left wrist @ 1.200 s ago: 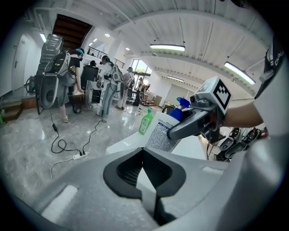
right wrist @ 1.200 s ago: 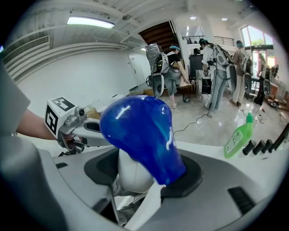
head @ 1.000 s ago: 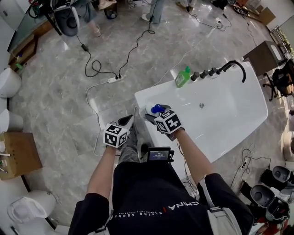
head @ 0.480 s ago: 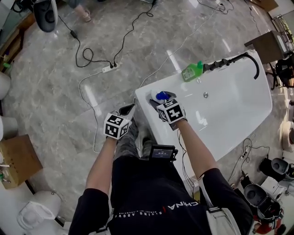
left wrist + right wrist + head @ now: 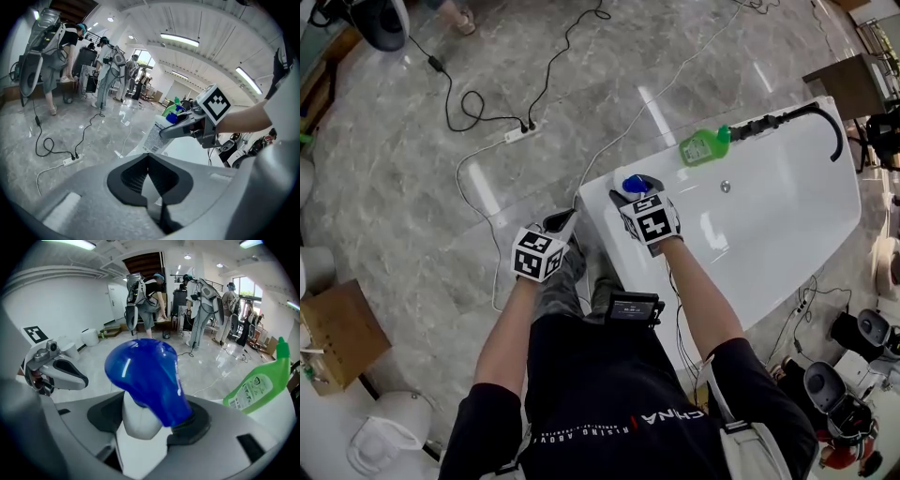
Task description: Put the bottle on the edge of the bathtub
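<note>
one bottle [image 5: 146, 380] in right hand-held gripper [image 5: 151, 425]

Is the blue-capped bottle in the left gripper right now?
No, the right gripper is clamped on the blue-capped bottle; the left gripper holds nothing.

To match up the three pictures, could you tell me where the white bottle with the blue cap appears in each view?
Head view: blue-capped bottle at centre, held in the right gripper at the bathtub corner.
Left gripper view: right of centre, its label showing.
Right gripper view: centre foreground, between the jaws.
Shared landmark: the green bottle.
</note>
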Available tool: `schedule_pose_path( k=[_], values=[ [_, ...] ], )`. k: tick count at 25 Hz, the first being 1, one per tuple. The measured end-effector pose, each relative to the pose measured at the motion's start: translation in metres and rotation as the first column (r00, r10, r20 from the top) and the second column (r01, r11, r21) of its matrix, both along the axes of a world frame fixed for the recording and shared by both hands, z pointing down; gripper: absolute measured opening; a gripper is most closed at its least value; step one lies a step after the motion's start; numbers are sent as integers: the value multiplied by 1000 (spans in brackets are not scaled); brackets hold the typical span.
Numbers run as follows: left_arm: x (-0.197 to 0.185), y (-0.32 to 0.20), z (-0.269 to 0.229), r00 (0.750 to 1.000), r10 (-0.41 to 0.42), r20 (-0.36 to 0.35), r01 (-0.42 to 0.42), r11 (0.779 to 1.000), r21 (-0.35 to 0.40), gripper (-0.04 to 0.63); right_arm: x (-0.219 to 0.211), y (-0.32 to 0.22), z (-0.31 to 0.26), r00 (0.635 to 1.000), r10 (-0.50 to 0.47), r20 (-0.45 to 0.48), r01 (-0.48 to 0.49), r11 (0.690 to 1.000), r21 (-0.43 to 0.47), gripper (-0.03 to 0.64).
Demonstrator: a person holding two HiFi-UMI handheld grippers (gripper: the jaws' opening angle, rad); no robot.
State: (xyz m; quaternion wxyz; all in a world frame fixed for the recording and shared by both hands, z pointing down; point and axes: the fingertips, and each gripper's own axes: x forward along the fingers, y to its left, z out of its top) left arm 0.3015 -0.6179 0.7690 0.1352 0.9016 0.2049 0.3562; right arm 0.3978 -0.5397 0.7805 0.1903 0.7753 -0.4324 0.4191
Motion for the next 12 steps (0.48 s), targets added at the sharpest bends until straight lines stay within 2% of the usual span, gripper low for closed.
schedule_pose_path(
  k=[5,12],
  values=[
    [0,-8,2,1000,-7,16,7,1000,-1,9,5,-8,-3,998,-46,-43,44,998,-44,278],
    [-5,-12,-7,1000,-14,18,14,1000,1,9,1,-8,-9,996,-59,-71,56,998,-40,281]
  ],
)
